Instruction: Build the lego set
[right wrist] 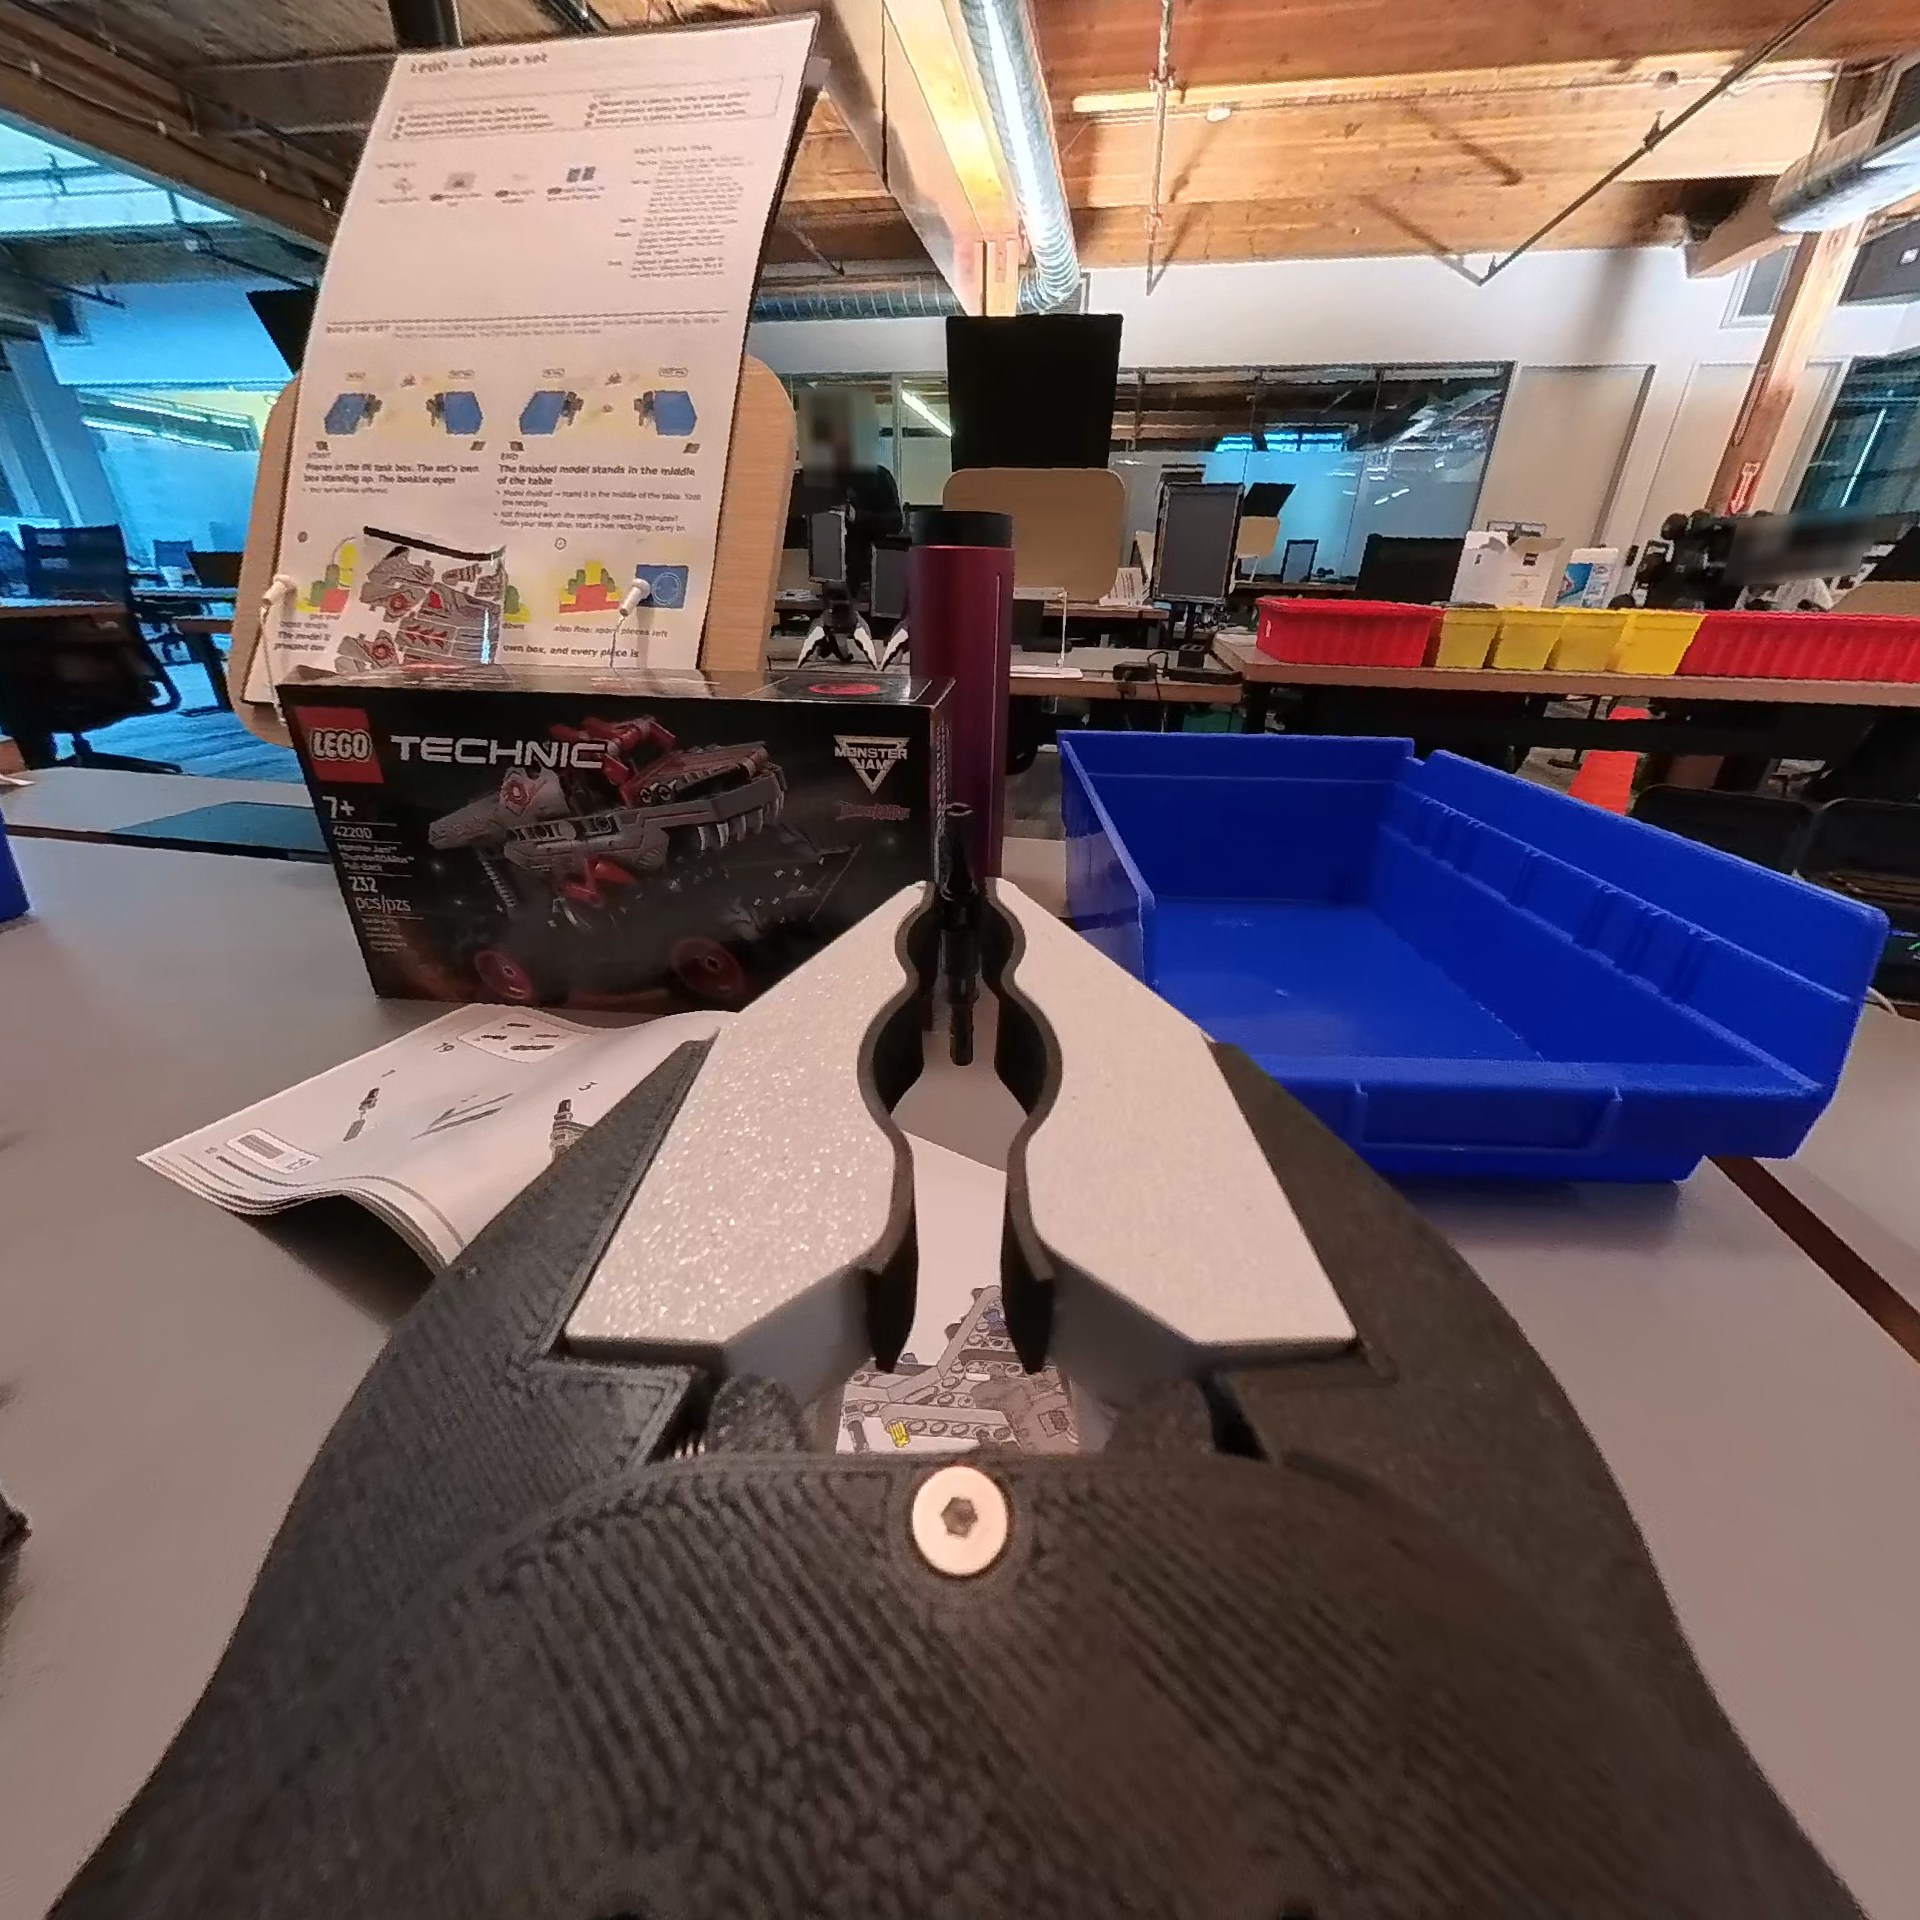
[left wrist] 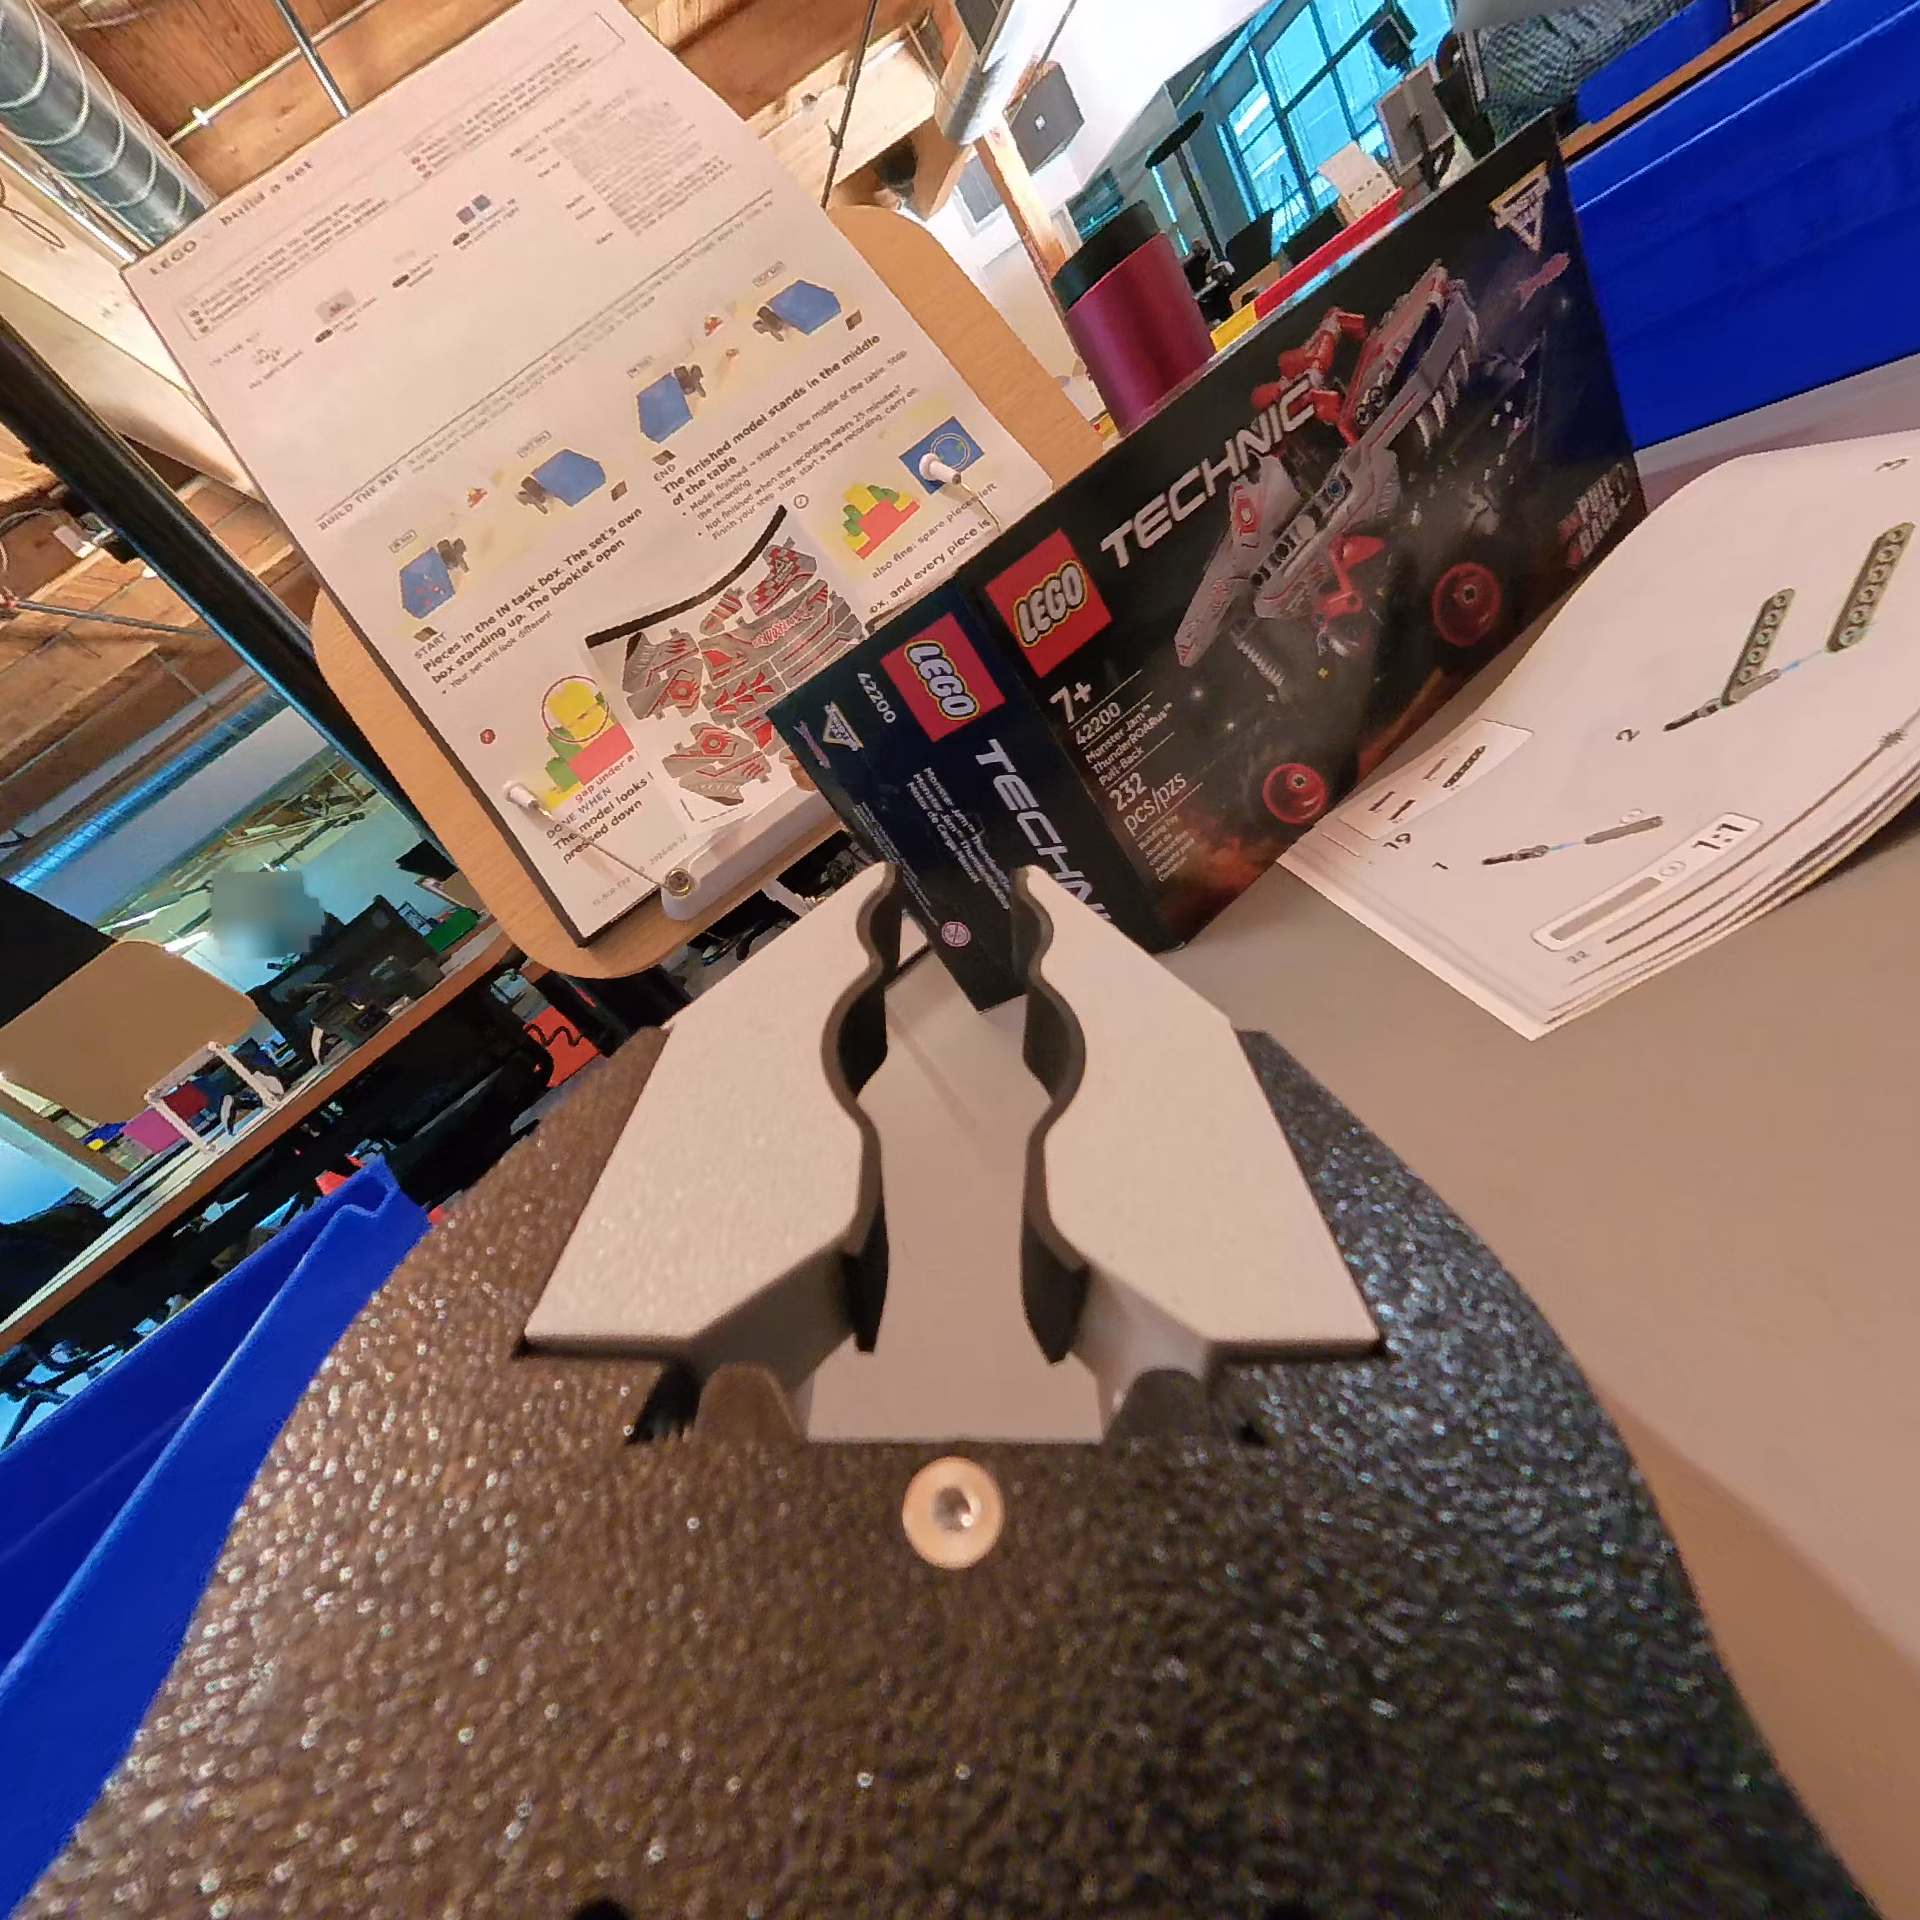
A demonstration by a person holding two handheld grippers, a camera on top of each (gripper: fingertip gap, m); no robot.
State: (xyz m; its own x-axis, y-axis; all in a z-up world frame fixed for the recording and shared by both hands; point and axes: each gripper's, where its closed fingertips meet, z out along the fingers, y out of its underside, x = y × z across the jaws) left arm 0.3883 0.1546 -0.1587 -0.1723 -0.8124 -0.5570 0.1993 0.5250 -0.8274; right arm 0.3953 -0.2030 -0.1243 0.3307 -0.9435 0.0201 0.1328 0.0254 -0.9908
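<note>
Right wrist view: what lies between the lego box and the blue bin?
In the right wrist view, a purple cylinder with a black cap stands upright between the lego box and the blue bin, close beside the box's end.

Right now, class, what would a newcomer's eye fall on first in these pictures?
The dark lego box showing a red-and-grey truck stands upright mid-table, with the open instruction booklet lying flat before it. To its right sits a bright blue bin. The right gripper holds a slim black lego piece between its grey fingers.
</note>
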